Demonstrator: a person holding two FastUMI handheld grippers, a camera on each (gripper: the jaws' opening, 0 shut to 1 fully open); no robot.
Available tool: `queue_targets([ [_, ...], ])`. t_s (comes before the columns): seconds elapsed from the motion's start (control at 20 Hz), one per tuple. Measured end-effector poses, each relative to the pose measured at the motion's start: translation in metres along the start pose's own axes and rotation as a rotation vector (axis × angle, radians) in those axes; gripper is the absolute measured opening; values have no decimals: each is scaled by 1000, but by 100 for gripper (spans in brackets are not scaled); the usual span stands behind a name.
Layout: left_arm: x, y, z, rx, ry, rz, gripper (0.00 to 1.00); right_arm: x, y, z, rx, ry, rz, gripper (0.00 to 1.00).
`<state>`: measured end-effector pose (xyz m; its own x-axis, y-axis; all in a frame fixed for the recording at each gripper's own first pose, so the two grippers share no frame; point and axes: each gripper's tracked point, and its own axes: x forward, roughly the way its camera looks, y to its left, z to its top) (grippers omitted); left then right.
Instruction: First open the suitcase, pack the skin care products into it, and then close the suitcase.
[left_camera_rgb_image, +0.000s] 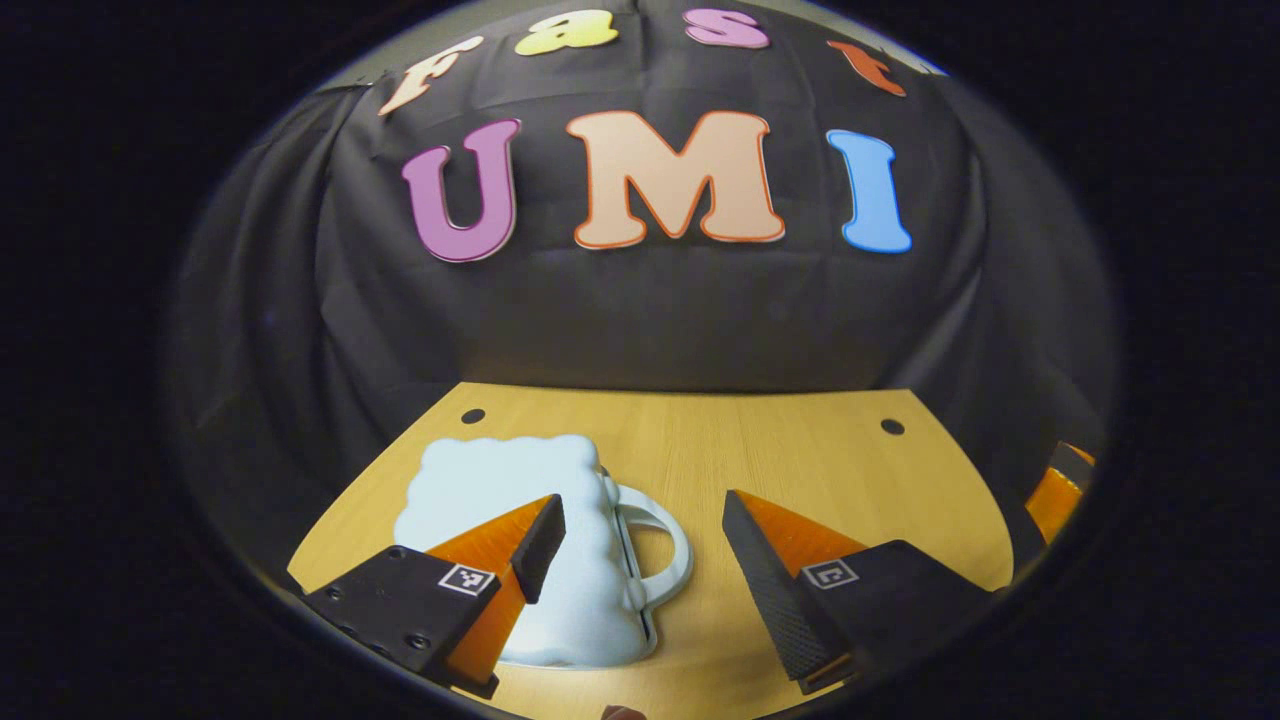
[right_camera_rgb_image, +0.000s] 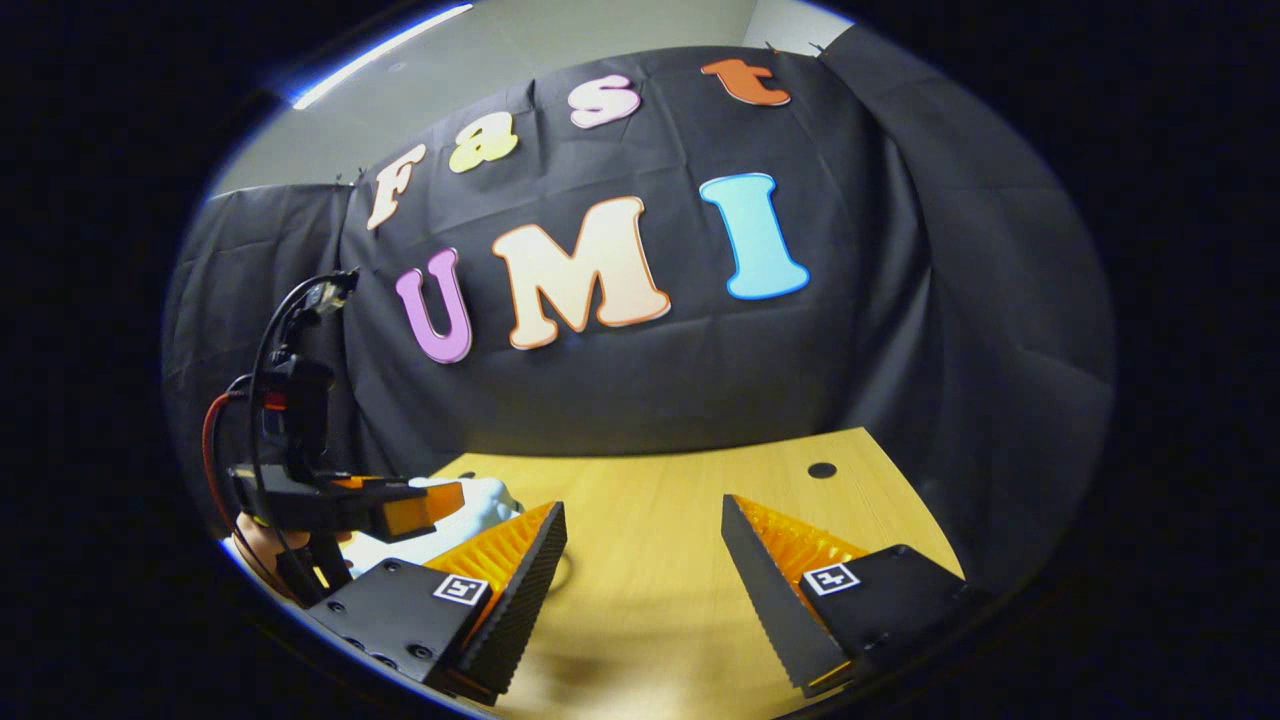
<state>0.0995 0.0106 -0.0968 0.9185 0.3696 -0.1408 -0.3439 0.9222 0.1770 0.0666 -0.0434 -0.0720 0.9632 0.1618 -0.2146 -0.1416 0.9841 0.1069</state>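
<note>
The small pale-blue suitcase (left_camera_rgb_image: 520, 520), with a bumpy shell and a white handle (left_camera_rgb_image: 660, 545) on its side, is lying closed on the wooden table (left_camera_rgb_image: 800, 450). In the left gripper view, the left gripper (left_camera_rgb_image: 640, 530) is hovering just above it with its fingers wide apart, holding nothing. In the right gripper view, the right gripper (right_camera_rgb_image: 642, 535) is also staying wide apart over bare table, with the suitcase at its left side.

Pale wood-grain surface (left_camera_rgb_image: 800, 450), smooth with a soft sheen. On it the small white suitcase (left_camera_rgb_image: 500, 490), glossy moulded plastic, bumpy-edged, with a smooth handle (left_camera_rgb_image: 665, 540). Left tongs (left_camera_rgb_image: 640, 545): finely ribbed fingers (left_camera_rgb_image: 765, 585), matt. Backdrop cloth (right_camera_rgb_image: 900, 300) matt, creased.
</note>
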Motion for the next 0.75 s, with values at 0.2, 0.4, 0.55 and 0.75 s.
queue_targets([
  [0.2, -35, 12, 18, -66, -80, 17, 95, -12, 18, 5, 5, -36, 48, 98],
  [0.4, -56, 22, 6, -69, -98, 38, 95, -27, 23, 3, 1, -48, 61, 94],
  [0.55, -57, 33, -14, -85, -50, 75, 95, -38, 22, 5, -9, -59, 64, 98],
  [0.75, -67, 49, -21, -107, -34, 116, 95, -50, 22, 8, -17, -77, 59, 98],
])
